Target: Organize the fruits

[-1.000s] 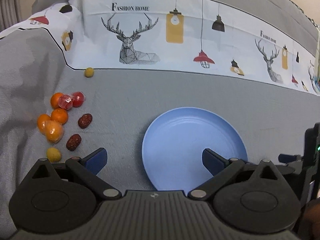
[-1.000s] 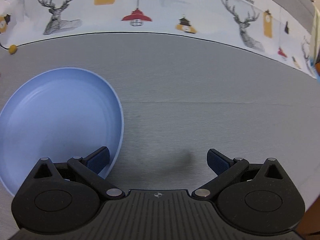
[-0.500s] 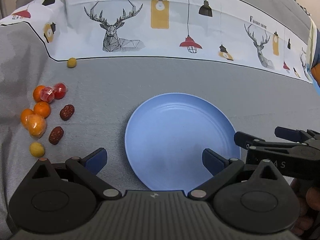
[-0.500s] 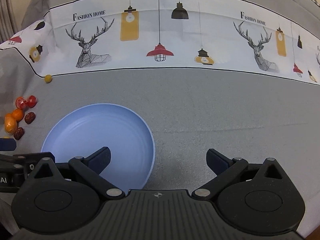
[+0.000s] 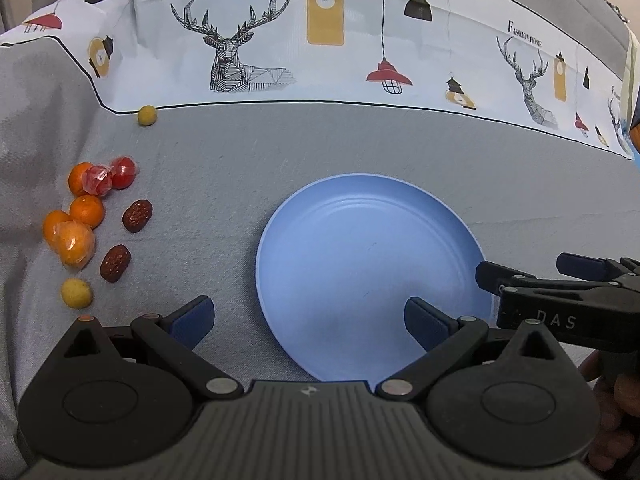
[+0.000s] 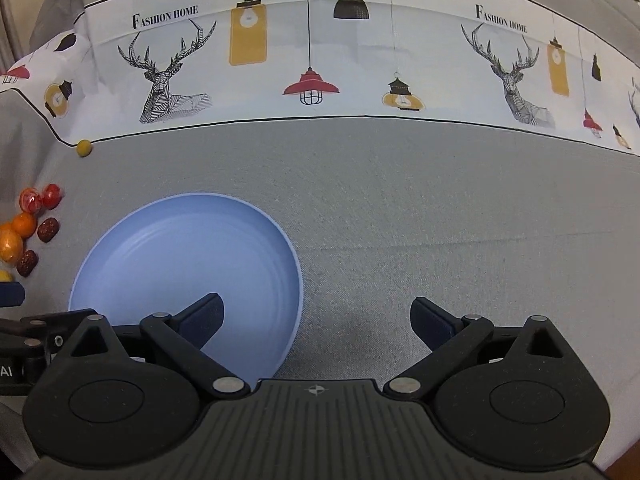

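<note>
**Fruit in a cluster at the left, blue plate bare, both grippers wide and holding nothing**

The fruit sits in a loose cluster on the grey cloth [image 5: 360, 148], well left of the plate. At the far end of it are two red fruits in clear wrap [image 5: 108, 174], touching an orange [image 5: 77, 178]. Nearer the camera there's another orange [image 5: 87, 211], then a wrapped orange [image 5: 74, 244] pressed against one more behind it. Two dark red dates lie on the side of the group towards the plate, one [image 5: 137, 216] further off and one [image 5: 115, 263] closer in. A small yellow fruit [image 5: 76, 293] closes the line at the near end, just beyond the left gripper's body. A second yellow fruit [image 5: 147, 115] sits alone, well apart, right on the black line where the grey cloth meets the printed band [image 5: 320, 40] with stags and lamps.

The blue plate [image 5: 360, 240] lies flat on the cloth with nothing on it.

The left gripper [image 5: 310, 318] is spread wide and holds nothing, one fingertip over the cloth, the other over the plate's near edge. The right gripper [image 6: 318, 316] is just as wide and also bare, one fingertip over the plate's right side, the other above plain cloth. In the left wrist view it reaches in from the right beside the plate rim.
</note>
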The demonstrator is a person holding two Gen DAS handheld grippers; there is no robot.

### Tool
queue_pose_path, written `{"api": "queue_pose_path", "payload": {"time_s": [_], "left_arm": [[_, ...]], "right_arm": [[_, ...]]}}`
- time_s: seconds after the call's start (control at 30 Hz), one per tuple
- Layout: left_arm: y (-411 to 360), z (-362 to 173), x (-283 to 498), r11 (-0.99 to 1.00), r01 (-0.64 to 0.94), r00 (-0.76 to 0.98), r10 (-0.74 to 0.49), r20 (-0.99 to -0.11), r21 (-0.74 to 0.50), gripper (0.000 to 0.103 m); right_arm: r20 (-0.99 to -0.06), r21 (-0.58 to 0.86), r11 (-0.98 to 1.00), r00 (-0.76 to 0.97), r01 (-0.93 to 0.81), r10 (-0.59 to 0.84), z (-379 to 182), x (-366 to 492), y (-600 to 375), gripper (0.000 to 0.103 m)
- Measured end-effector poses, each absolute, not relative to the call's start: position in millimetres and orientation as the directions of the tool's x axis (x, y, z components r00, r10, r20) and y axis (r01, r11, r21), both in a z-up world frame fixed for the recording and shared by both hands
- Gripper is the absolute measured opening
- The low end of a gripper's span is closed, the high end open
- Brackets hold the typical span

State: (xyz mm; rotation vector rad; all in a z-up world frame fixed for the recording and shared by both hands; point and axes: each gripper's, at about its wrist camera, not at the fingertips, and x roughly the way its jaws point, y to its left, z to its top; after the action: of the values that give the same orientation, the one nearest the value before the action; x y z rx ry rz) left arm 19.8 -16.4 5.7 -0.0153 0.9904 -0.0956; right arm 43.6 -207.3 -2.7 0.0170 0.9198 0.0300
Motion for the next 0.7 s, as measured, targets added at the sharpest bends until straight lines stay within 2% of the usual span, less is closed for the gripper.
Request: {"api": "queue_pose_path", "payload": {"time_s": [0.4,0.7], "left_arm": [[-20,3,19,0.997,0.068,0.536,-0.075,-0.841,-0.045,0.102],[-18,2,20,0.997,0.064,0.53,-0.073,-0.845,-0.046,0.102]], "right_arm": [[-0.797,0.038,0.999,0.602,-0.032,0.05,1,43,-206,0.1],[-0.873,-0.007,0.999,0.488,-0.053,0.02,-21,48,-202,0.1]]}}
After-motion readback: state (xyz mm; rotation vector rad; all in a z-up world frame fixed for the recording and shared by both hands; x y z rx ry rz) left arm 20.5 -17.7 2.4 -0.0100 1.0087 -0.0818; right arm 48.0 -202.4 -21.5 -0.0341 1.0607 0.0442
